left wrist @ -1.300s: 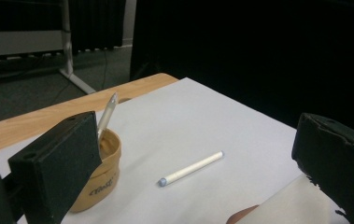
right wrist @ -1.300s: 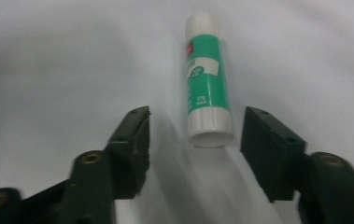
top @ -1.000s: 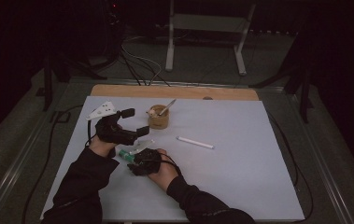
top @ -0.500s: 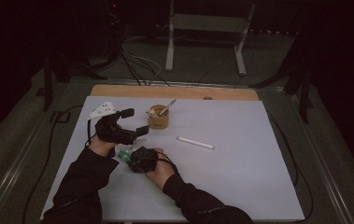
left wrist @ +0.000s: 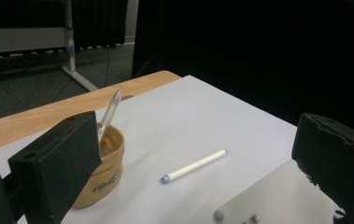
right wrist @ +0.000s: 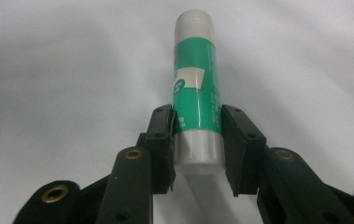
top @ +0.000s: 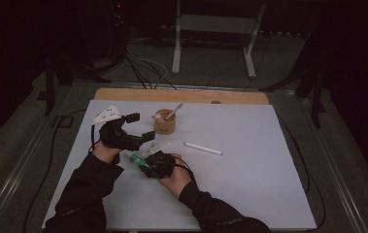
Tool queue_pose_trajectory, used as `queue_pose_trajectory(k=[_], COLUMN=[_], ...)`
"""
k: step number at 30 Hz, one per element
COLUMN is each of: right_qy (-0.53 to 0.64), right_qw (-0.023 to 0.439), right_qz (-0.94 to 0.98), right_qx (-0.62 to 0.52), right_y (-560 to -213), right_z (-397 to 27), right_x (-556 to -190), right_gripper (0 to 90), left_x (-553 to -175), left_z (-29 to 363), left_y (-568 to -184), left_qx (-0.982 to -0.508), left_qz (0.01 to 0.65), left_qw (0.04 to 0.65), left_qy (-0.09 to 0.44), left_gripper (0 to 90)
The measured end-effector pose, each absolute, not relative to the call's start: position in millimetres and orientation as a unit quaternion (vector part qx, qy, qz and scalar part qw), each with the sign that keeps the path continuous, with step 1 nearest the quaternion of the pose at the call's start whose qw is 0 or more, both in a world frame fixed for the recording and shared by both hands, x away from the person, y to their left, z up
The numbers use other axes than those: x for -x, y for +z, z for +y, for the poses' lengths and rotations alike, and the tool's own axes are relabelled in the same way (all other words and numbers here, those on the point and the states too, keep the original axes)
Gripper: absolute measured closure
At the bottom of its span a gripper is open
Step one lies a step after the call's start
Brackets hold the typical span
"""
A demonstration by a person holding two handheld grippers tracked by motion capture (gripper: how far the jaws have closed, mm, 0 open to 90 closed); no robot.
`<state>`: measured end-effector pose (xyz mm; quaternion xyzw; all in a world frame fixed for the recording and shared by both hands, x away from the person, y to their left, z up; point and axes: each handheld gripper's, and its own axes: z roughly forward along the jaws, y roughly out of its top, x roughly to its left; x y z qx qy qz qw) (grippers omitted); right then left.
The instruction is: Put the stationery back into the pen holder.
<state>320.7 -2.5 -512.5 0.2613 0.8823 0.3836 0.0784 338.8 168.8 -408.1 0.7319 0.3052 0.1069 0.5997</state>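
Dark floor and a metal stand lie beyond your white sheet (top: 249,184), which covers a wooden table (top: 181,95).

Your right gripper (right wrist: 197,135) is clamped on a glue stick (right wrist: 196,93): both pads (right wrist: 163,140) press its sides near the bottom end, and the green-and-white tube points away along the jaws. Those jaws have just been closing onto it. In the high view the right gripper (top: 145,164) holds the glue stick (top: 134,158) close over the sheet near its left side, tip towards your left arm.

Your left gripper (top: 140,127) stands wide open with nothing between its pads (left wrist: 58,158), just above and left of the right one.

Beyond them sits a tan cup (top: 164,124) with a pen (top: 174,111) leaning in it. A white stick (top: 203,148) lies flat to the cup's right, apart from it. Just beside your right gripper lies a clear tube (top: 156,147).
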Motion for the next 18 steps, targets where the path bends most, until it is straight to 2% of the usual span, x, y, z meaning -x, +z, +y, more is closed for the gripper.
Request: queue_pose_trajectory(k=[18], right_qy=[0.390], right_qw=[0.066], right_qz=[0.874], right_qx=[-0.283], right_y=[-499.3], right_z=[-52.9], right_x=[-308.6], right_gripper=[66.0], left_x=[-338.4], left_z=[159.4], left_y=[-413.3], left_qx=[-0.743], left_qz=[0.296], left_qw=[0.592], left_qy=[0.097], left_gripper=[1.8])
